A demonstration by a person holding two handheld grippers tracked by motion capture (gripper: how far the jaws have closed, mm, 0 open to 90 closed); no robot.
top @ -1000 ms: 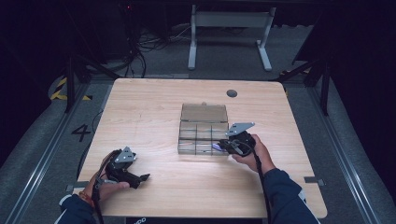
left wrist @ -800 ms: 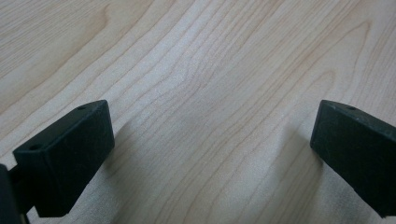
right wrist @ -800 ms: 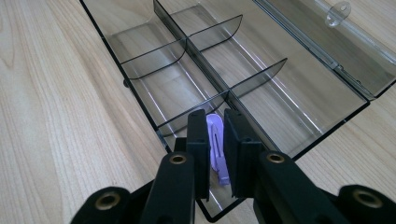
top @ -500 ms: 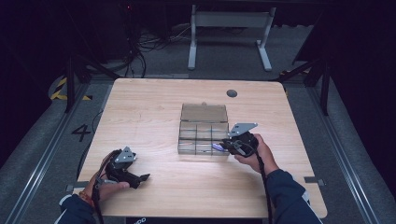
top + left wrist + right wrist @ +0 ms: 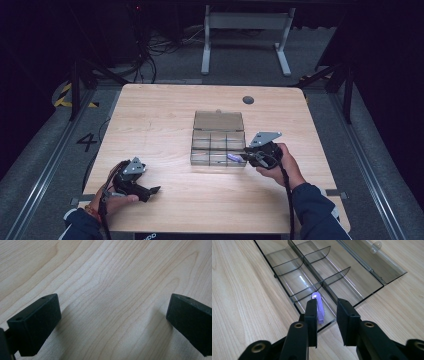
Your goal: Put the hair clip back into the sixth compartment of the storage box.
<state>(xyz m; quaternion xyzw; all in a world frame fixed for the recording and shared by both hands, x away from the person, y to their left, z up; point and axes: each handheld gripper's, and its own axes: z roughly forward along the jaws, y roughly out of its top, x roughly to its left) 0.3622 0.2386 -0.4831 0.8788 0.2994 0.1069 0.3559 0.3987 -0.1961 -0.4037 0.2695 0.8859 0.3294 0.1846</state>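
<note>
A clear plastic compartment box [image 5: 202,146] lies mid-table with its lid [image 5: 218,121] folded flat behind it. A small purple piece [image 5: 233,157] rests in the box's near right compartment. My right gripper [image 5: 246,158] points at that corner from the right. In the right gripper view the purple piece [image 5: 319,307] lies on the compartment floor just past the left fingertip [image 5: 311,312]. The jaws of the right gripper [image 5: 327,304] have just been opening and do not press on the piece. My left gripper [image 5: 151,191] rests near the front left edge, and in its own view it [image 5: 112,315] stands wide open over bare wood.
The box [image 5: 322,282] has several divided cells, and the ones in view hold nothing. A dark round grommet [image 5: 248,100] sits near the table's far edge. Black cables trail from both grippers toward the person. Metal desk legs [image 5: 245,40] stand on the floor beyond.
The right gripper's jaws have parted, and the purple piece now shows lying in the near right compartment at their tips. The left gripper has stayed put.
</note>
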